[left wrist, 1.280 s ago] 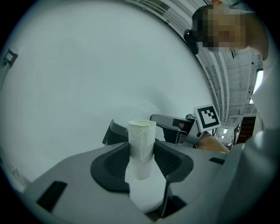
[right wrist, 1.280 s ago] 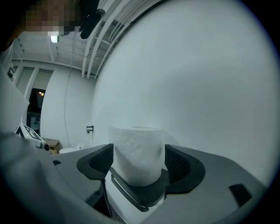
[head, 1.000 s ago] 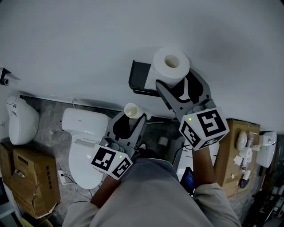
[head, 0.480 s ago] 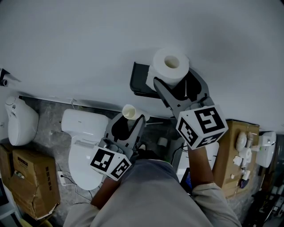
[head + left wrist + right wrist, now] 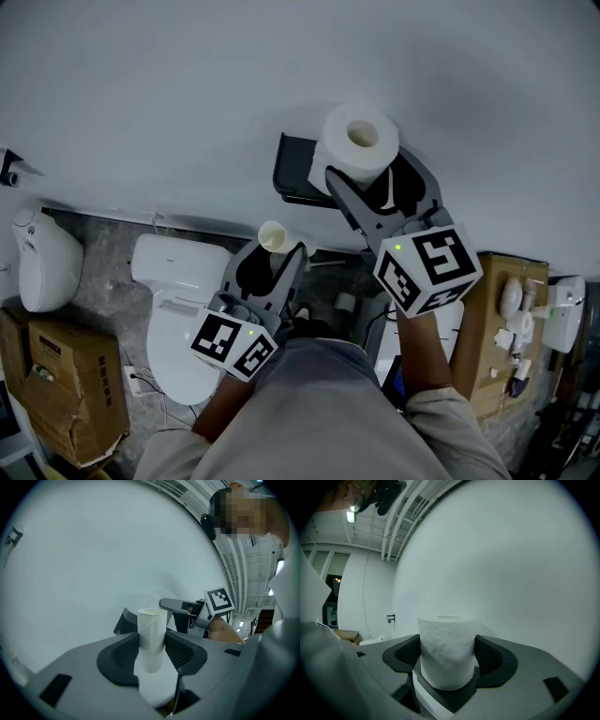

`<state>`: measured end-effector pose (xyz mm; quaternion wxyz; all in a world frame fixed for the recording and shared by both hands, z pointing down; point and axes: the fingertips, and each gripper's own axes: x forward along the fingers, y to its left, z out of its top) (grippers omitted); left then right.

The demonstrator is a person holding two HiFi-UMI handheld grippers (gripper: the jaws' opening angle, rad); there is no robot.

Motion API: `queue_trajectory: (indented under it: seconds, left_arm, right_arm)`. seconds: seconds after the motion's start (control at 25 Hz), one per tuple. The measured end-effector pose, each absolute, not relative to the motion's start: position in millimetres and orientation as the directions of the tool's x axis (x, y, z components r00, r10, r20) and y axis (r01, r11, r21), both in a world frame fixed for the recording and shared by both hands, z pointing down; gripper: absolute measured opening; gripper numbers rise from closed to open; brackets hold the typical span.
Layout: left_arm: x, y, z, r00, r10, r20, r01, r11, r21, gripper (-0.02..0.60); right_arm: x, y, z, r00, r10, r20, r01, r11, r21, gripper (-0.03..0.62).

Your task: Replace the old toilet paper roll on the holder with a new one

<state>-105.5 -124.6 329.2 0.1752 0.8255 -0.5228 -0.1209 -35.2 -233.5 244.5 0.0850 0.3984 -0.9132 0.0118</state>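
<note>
Two grips: left gripper [image 5: 151,649] pinches empty tube [image 5: 152,620] between pads; right gripper [image 5: 449,660] clamps full roll [image 5: 449,637].

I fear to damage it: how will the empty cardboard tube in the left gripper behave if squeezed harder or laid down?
The cardboard tube looks thin-walled and hollow, so it is probably light and would likely crush if the left gripper pressed harder. Being round, it may roll if laid on its side.

Holder [image 5: 292,171]: its right part hidden behind new roll [image 5: 361,141]. Old tube [image 5: 274,234]: lower part hidden inside your left gripper [image 5: 276,251]. Cardboard box [image 5: 61,384] cut by left edge. White bits [image 5: 511,298] on right-hand box [image 5: 480,339]: too small to tell.
</note>
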Motion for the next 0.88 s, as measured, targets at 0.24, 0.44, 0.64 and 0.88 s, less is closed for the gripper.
queue_trajectory:
  seconds: [0.24,0.44,0.64,0.88]
  left_arm:
    - [-100.2,-122.7,324.7,0.435,-0.900,-0.025,-0.818,-0.407,0.406,0.169]
    - [-72.6,-117.3,318.9,0.450,-0.893,-0.027,-0.816,-0.423,0.394,0.169]
    - [-63.8,-118.4,319.4,0.463,-0.886,-0.023,-0.816,-0.436,0.380,0.169]
    - [-69.5,-117.7,319.5,0.489,-0.871,-0.033,-0.809,-0.468,0.356,0.169]
  right_arm:
    - [-28.8,-226.2,236.1,-0.677,-0.722,0.143,-0.725,0.688,0.034,0.362]
    - [6.2,-216.3,227.4,-0.673,-0.730,0.118,-0.733,0.679,0.022,0.362]
    - [20.1,-213.3,225.4,-0.673,-0.732,0.110,-0.736,0.677,0.000,0.362]
    - [17.9,-213.2,227.2,-0.659,-0.745,0.101,-0.750,0.661,-0.022,0.362]
